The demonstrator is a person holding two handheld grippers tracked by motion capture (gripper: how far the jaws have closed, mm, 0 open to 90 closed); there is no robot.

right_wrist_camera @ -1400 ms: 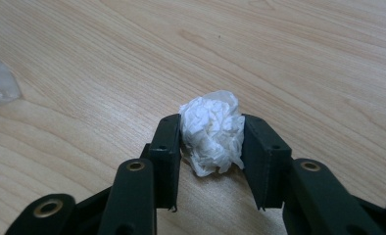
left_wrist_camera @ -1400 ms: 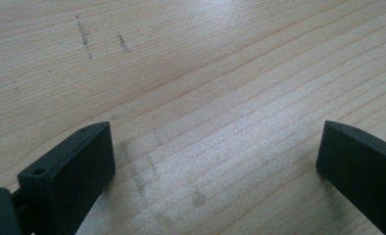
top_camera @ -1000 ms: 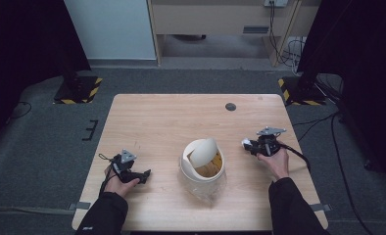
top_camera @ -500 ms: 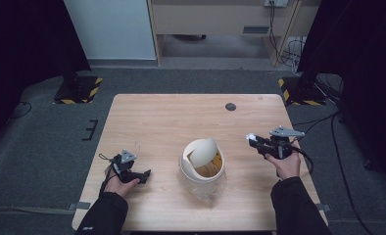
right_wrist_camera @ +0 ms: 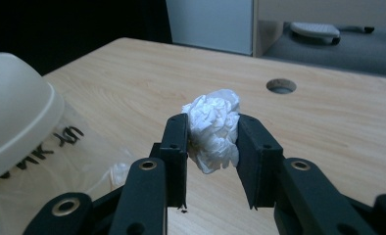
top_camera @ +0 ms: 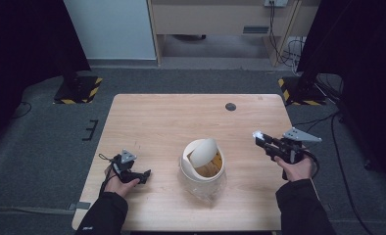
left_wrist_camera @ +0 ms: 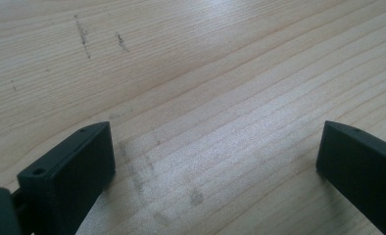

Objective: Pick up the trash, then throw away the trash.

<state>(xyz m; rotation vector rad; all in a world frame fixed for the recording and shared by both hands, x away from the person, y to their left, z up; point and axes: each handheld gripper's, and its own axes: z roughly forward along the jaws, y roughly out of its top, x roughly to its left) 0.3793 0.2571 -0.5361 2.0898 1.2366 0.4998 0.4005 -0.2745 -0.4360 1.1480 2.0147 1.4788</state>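
High view. Wooden table (top_camera: 156,122) seen from above. A small cream bin (top_camera: 204,169) with a swing lid (top_camera: 203,151) and a clear plastic liner sits just toward 6 o'clock of the table centre; the lid is tilted, and a yellowish interior is visible under it. A round cable hole (top_camera: 230,106) lies in the tabletop toward 1 o'clock of the bin, near the far edge. The left gripper (top_camera: 143,175) is at about 9 o'clock of the bin, low on the table, held in the person's left hand (top_camera: 116,182), with its jaws pointing toward the bin. The right gripper (top_camera: 257,136) is at about 3 o'clock of the bin, apart from it, held in the right hand (top_camera: 295,167) and raised off the table; a small white object is at its tip. The grey three-cornered plate (top_camera: 301,135) sits on top of it.

Left gripper view. The two black jaws stand wide apart, with nothing between them. Bare wood grain of the table (left_wrist_camera: 205,88) lies beneath, with a few faint dark scuffs (left_wrist_camera: 83,34) toward 11 o'clock.

Right gripper view. The jaws are closed most of the way onto a crumpled white paper wad (right_wrist_camera: 214,129), which is pinched between the two pads and bulges above them. The bin's cream lid (right_wrist_camera: 14,112) is at 9 o'clock, with the liner (right_wrist_camera: 63,161), bearing black print, below it. The cable hole (right_wrist_camera: 281,86) is at about 1 o'clock, beyond the wad.
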